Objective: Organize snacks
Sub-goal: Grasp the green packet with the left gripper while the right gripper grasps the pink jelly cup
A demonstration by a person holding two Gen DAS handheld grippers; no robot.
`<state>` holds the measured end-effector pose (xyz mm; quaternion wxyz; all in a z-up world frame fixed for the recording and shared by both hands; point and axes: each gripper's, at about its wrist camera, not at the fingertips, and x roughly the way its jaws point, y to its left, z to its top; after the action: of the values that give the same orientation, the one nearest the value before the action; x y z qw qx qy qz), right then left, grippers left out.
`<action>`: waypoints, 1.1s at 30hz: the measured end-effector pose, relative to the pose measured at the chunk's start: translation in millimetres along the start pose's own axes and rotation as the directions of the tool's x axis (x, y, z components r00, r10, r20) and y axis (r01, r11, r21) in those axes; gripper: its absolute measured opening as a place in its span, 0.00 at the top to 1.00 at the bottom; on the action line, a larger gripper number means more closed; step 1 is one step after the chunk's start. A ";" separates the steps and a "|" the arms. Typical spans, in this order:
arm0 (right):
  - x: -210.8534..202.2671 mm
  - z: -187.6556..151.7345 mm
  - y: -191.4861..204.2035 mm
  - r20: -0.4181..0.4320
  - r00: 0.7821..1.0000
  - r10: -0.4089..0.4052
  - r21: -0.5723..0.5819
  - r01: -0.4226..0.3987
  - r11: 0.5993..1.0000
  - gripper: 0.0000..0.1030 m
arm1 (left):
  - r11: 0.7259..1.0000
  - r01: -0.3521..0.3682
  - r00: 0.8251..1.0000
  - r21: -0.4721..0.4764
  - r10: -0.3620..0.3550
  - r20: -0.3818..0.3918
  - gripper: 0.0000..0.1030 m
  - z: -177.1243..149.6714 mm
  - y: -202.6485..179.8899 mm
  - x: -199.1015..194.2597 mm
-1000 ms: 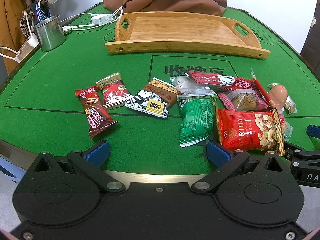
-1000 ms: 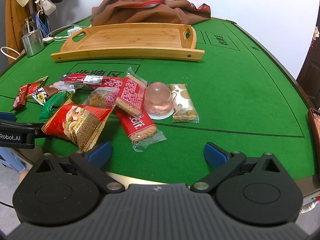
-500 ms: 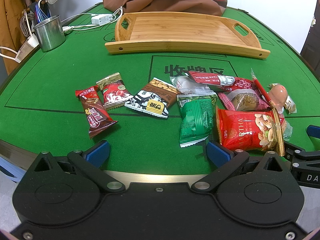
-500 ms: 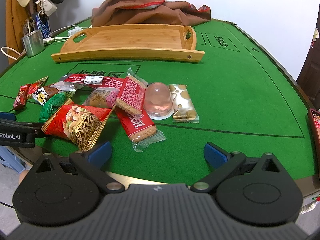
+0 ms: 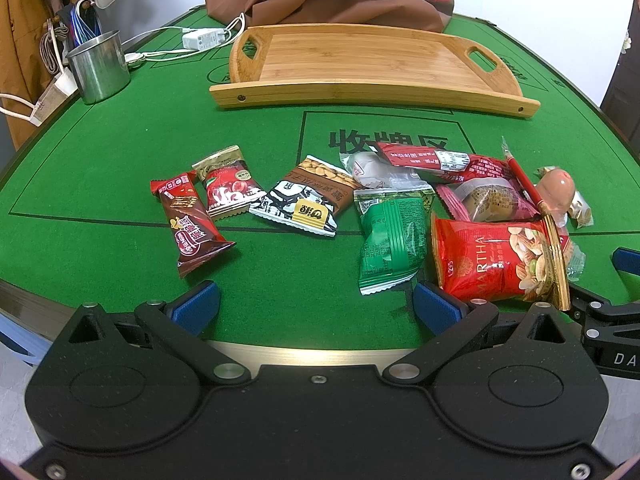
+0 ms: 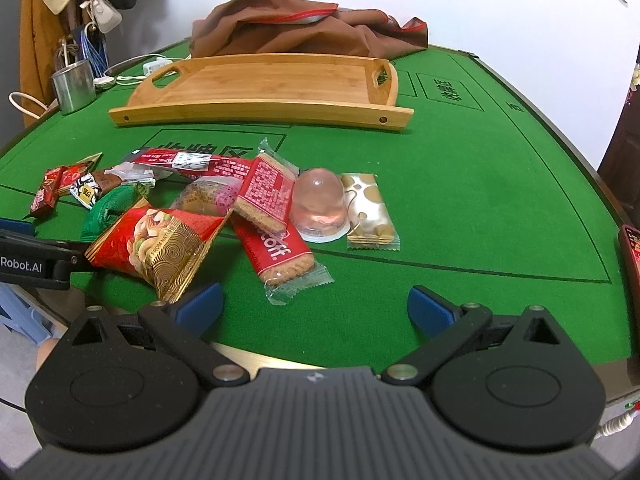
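Several snack packets lie loose on the green table in front of an empty bamboo tray (image 5: 372, 60), also in the right wrist view (image 6: 264, 88). My left gripper (image 5: 316, 304) is open and empty at the table's near edge, just short of a green packet (image 5: 390, 240) and a red nut bag (image 5: 496, 260). My right gripper (image 6: 316, 308) is open and empty, just short of a red biscuit pack (image 6: 276, 252), with a jelly cup (image 6: 318, 204) and a gold-spotted packet (image 6: 368, 208) beyond. The nut bag (image 6: 156, 244) lies by its left finger.
A steel mug (image 5: 100, 66), a white charger with cables (image 5: 204, 38) and a brown cloth (image 5: 332, 0) sit at the back of the table. A chocolate bar (image 5: 188, 224) lies far left. A dark red object (image 6: 632, 256) sits at the right edge.
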<state>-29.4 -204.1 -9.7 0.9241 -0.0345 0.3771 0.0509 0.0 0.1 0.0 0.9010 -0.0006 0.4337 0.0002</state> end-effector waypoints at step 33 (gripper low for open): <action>-18.2 15.6 -13.3 0.149 0.989 -0.001 -0.114 0.018 0.993 0.04 | 0.988 0.150 0.983 0.024 -0.151 0.104 0.07 7.4 17.9 -12.1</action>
<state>-29.9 -216.9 14.5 0.9464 -0.0858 0.3034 0.0705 -1.9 18.0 14.0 0.9202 -0.0261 0.3840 -0.0714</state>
